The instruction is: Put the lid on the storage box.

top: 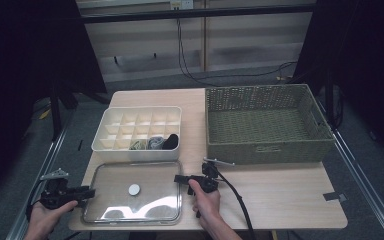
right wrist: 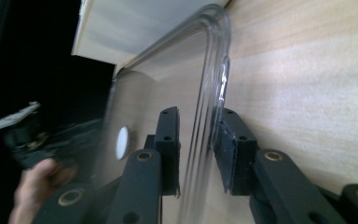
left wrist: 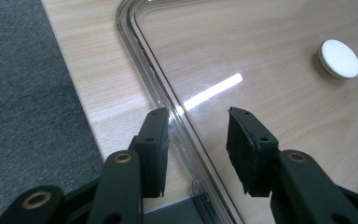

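A clear plastic lid point(top: 110, 202) with a white round knob point(top: 134, 189) lies on the wooden table near its front edge. My left gripper point(top: 91, 191) is at the lid's left edge. In the left gripper view it point(left wrist: 198, 135) is open, its jaws either side of the lid's rim point(left wrist: 156, 70), with the knob point(left wrist: 339, 58) farther off. My right gripper point(top: 178, 178) is at the lid's right edge. In the right gripper view it point(right wrist: 198, 135) has its pads closed on the rim point(right wrist: 212, 70). The knob point(right wrist: 122, 142) shows through the plastic.
A white divided organiser box point(top: 111, 116) stands just behind the lid, with dark and grey items point(top: 162, 142) in its front cells. A large wicker basket point(top: 267, 152) fills the back right. The table's left edge point(left wrist: 70, 84) runs close beside the lid, with grey floor beyond it.
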The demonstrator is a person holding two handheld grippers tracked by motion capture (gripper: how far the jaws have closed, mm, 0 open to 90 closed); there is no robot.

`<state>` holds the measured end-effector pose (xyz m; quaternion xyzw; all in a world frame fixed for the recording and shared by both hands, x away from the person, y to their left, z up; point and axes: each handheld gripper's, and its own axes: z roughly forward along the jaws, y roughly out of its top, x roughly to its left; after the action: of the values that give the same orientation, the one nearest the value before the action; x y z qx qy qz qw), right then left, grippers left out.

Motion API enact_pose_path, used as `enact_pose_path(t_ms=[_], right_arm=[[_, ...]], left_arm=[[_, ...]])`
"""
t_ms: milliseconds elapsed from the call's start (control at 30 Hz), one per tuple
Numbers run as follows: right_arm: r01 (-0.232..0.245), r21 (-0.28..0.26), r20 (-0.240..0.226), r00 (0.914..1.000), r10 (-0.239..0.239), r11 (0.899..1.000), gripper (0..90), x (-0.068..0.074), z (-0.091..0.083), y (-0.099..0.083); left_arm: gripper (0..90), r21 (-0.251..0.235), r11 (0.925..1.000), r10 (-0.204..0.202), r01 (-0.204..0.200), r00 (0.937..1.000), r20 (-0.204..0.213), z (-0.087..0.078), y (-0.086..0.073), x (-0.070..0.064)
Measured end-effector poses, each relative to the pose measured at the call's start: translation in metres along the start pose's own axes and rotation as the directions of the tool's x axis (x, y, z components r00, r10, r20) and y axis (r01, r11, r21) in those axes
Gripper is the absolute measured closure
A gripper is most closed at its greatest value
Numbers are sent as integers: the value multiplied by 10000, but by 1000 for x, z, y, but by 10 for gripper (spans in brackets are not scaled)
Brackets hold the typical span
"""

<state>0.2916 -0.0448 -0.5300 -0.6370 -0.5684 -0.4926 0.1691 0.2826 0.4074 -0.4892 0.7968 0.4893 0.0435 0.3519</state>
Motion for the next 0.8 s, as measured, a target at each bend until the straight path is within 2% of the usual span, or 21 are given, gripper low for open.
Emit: enact_pose_path(t_ms=[67, 100, 167, 233, 400, 433, 500, 567, 700, 767, 800], right_arm=[[426, 286, 51, 9991, -428, 9987, 712, 1, 0, 4], [449, 452, -13, 9990, -449, 9980, 712, 1, 0, 6], [1036, 856, -152, 9946, -1027, 9909, 703, 1, -1, 9], [1387, 1200, -337, 9902, -1356, 9830, 699, -1, -2, 11], [1957, 1522, -663, 9800, -1876, 9688, 671, -1, -3, 11], [1958, 1666, -906, 9790, -1827, 9664, 651, -1, -1, 11], [2093, 1634, -871, 9765, -1973, 9641, 653, 1, -1, 10], [2209, 1789, -905, 9740, -2075, 9588, 663, 1, 0, 12], [2126, 1474, -1007, 9748, -1991, 9660, 719, -3, -1, 11], [2361, 1193, -1260, 9671, -2212, 9644, 734, -3, -4, 12], [2468, 1124, -1354, 9634, -2313, 9625, 736, -3, -5, 12]], left_arm=[[576, -93, 10000, 20, -19, 10000, 53, -1, -2, 1], [576, -83, 10000, 55, -54, 10000, 56, -1, -2, 1], [577, -12, 10000, 92, -92, 10000, 35, -1, -1, 1], [576, 6, 9999, 106, -106, 9999, -26, -1, -1, 0], [573, -131, 9999, -32, 32, 10000, -30, 0, -2, -1], [572, -168, 9998, -45, 44, 10000, -60, 0, -2, -1], [572, -107, 9999, 55, -57, 9999, -145, 0, -1, -1], [570, -67, 10000, -5, 5, 10000, -15, 0, -1, -1], [547, -109, 9999, -64, 65, 10000, 75, 0, -1, 1], [523, -218, 9997, -142, 147, 9996, 243, 0, -2, 2], [508, -126, 9999, -61, 64, 9996, 282, 0, -2, 3]])
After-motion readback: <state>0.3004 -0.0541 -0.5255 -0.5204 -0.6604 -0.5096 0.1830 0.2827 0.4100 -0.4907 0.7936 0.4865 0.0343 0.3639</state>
